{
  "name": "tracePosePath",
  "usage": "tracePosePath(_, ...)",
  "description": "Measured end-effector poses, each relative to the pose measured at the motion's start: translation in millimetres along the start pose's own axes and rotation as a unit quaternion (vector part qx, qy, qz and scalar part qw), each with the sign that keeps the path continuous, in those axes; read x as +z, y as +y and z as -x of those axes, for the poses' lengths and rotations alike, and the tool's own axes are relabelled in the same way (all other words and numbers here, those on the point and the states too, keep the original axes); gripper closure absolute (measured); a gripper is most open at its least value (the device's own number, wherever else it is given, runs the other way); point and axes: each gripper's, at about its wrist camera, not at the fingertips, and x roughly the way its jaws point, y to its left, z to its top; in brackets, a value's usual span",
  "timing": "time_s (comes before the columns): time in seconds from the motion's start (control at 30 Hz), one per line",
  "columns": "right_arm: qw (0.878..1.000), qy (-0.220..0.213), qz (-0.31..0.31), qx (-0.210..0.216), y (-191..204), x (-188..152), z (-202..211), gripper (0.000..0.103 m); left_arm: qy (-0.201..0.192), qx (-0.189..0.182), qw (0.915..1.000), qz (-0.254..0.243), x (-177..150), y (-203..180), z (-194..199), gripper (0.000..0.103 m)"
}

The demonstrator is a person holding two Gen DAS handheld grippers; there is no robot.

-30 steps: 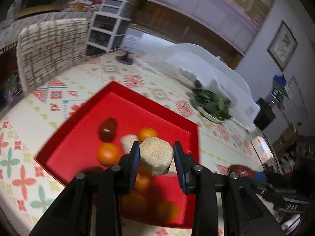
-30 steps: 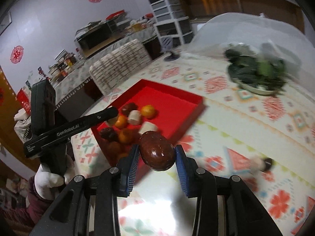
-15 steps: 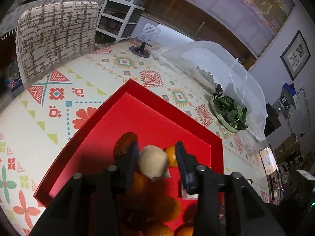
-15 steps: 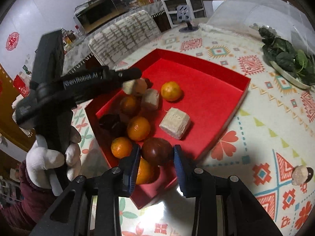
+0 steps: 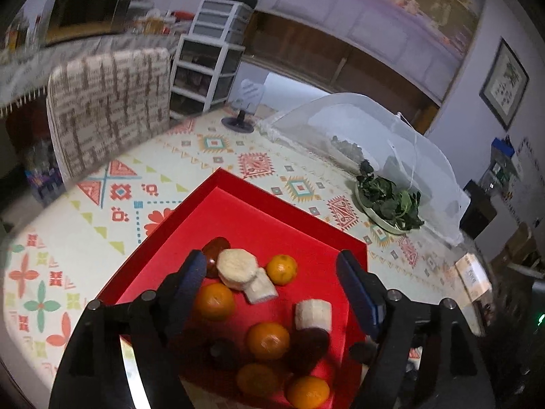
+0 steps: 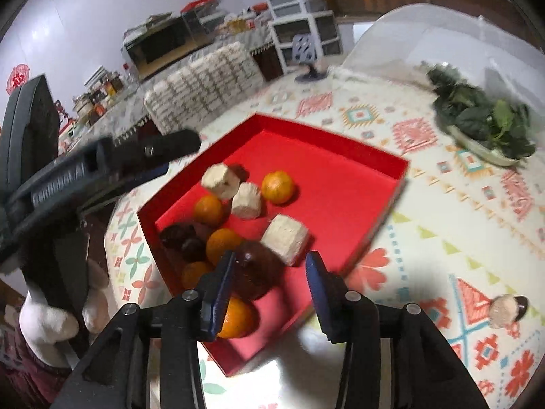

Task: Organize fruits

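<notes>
Your left gripper hangs over the red tray, jaws just opened wide, nothing between; the pale cut piece lies in the tray on another chunk. Your right gripper has jaws just parting, narrow gap, dark brown fruit between but pads off it. Fruit crowds the tray's near corner; far half is bare. One stray piece sits on the counter, well right of the tray edge.

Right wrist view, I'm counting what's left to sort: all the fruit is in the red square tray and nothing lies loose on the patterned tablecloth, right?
Not quite. The right wrist view shows one pale, dark-capped piece loose on the patterned tablecloth, outside the red square tray.
</notes>
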Motion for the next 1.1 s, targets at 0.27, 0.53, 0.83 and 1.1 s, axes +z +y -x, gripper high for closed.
tracePosePath(0.27,0.998,-0.047,-0.011,-0.049,-15,-29,46,0.043,-0.052,0.091,0.993,-0.055,-28,-53,32,0.004)
tracePosePath(0.53,0.992,-0.071,-0.074,-0.077,-51,-63,77,0.04,-0.054,0.126,0.9834,-0.119,-60,-101,38,0.004)
tracePosePath(0.83,0.986,-0.087,-0.115,-0.088,-80,-92,106,0.035,-0.017,0.113,0.9807,-0.159,-88,-139,26,0.004)
tracePosePath(1.1,0.982,-0.09,-0.136,-0.096,-97,-104,116,0.032,-0.003,0.106,0.9788,-0.175,-98,-158,21,0.004)
